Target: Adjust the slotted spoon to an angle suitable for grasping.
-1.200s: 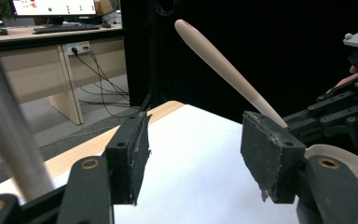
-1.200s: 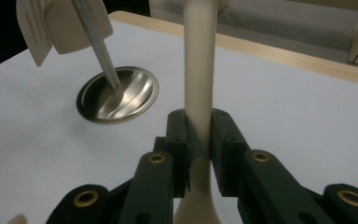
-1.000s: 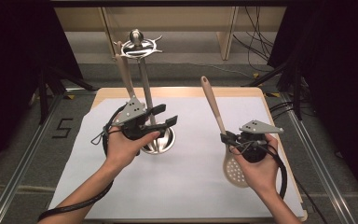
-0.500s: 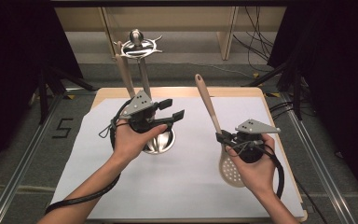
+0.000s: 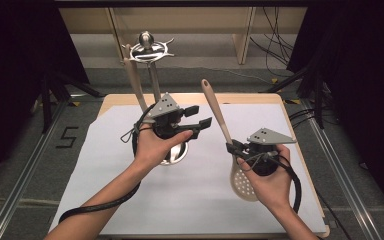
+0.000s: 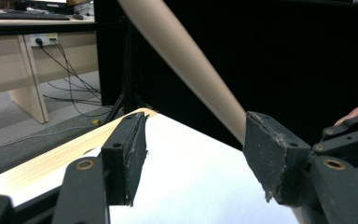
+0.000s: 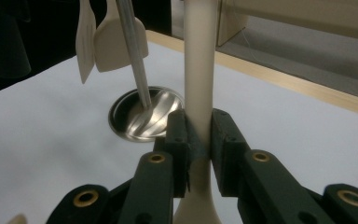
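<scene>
The right hand-held gripper (image 5: 234, 148) clamps a slotted spoon (image 5: 243, 181) by its handle, tilted above the counter (image 5: 300, 145). The left hand-held gripper (image 5: 200, 116) hangs open beside the handle, near the utensil stand (image 5: 147, 47). Next, probably hanging the spoon, needs careful alignment.

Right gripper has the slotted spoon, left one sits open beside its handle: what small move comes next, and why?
Probably ease the left gripper onto the beige slotted spoon's handle and close. Its jaws stand open with that handle just past one jaw, while the right gripper is clamped low on the handle. The steel utensil stand with hooks looks like the target.
</scene>
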Tool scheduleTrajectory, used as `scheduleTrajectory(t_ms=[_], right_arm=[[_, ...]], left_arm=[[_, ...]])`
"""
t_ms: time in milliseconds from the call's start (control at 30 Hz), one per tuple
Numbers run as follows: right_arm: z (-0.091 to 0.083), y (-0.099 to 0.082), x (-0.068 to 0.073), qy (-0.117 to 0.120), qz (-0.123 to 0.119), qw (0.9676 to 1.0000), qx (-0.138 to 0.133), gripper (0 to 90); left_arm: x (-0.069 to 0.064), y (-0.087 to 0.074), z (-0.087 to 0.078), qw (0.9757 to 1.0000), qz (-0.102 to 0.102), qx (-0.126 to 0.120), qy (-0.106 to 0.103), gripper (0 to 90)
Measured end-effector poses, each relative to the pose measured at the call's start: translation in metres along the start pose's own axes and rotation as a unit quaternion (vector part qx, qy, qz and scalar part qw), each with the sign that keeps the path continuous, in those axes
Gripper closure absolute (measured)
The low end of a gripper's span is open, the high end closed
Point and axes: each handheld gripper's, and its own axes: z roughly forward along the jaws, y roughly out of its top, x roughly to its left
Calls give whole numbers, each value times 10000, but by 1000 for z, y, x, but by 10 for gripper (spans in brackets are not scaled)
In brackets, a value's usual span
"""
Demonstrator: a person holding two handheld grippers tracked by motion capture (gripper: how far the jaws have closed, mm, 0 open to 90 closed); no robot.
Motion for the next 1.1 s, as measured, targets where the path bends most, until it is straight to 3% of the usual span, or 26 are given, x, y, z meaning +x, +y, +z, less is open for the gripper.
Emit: scheduleTrajectory(t_ms=[33, 67, 167, 200, 233, 300, 467, 700, 900, 1100], right_arm=[[1, 0, 0, -9, -86, 9999, -61, 794], [1, 0, 3, -11, 42, 10000, -66, 794], [0, 1, 5, 27, 57, 10000, 0, 794], [1, 1, 5, 60, -48, 10000, -16, 794], [1, 2, 8, 39, 84, 10000, -31, 794], [1, 2, 7, 75, -66, 9999, -54, 794], [3, 4, 13, 105, -87, 9999, -32, 794], [5, 5, 18, 158, -203, 9996, -82, 794], [4, 5, 21, 181, -149, 9997, -34, 793], [5, 7, 24, 212, -310, 9993, -71, 793]], left_arm=[[-1, 0, 1, 10000, -29, -21, -29, 388], [-1, 1, 1, 10000, -21, -24, -46, 388], [-2, 2, 1, 10000, -16, -37, -52, 387], [-3, 2, 1, 10000, -25, -43, -61, 387], [-3, 3, 1, 10000, -15, -47, -78, 387], [-4, 3, 1, 9999, -64, -79, -110, 387], [-5, 5, 0, 9998, -106, -118, -154, 391], [-8, 6, 0, 9995, -160, -180, -190, 468], [-10, 6, -1, 9993, -135, -268, -209, 553], [-13, 7, -1, 9992, -110, -309, -228, 591]])
